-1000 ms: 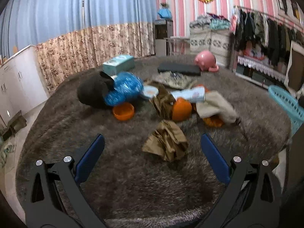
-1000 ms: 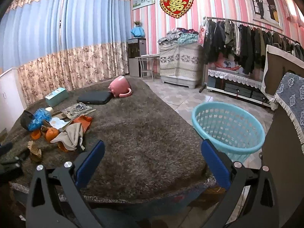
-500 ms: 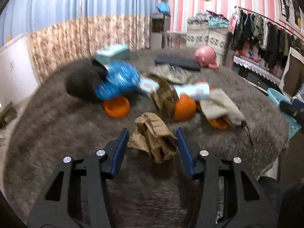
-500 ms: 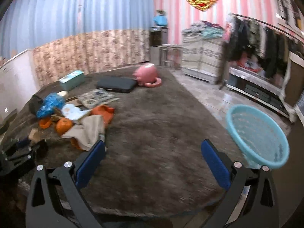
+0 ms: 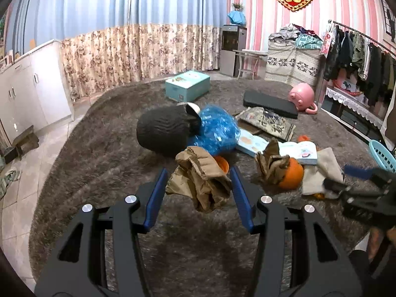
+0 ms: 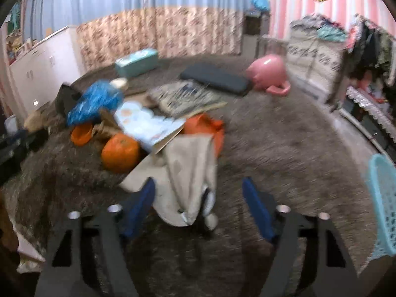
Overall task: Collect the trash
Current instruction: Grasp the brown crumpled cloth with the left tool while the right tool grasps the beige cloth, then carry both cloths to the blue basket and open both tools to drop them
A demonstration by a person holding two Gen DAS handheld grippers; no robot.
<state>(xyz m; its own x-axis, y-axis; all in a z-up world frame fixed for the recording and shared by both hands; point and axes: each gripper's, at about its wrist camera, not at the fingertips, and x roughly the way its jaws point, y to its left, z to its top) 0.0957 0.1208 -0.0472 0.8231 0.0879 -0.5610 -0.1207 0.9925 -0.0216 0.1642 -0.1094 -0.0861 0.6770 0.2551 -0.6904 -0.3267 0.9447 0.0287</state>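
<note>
Brown crumpled paper (image 5: 201,178) is held clamped between the blue pads of the left gripper (image 5: 198,188), raised just above the shaggy grey cover (image 5: 99,153). The right gripper (image 6: 198,205) is seen with jaws spread, pointed low over a beige cloth (image 6: 190,173) beside the orange ball (image 6: 120,153). A turquoise basket (image 6: 382,205) is seen at the right edge.

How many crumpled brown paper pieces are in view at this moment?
2. One crumpled brown paper sits between the left gripper fingers; the other leans against the orange ball. More may hide under the pile.
</note>
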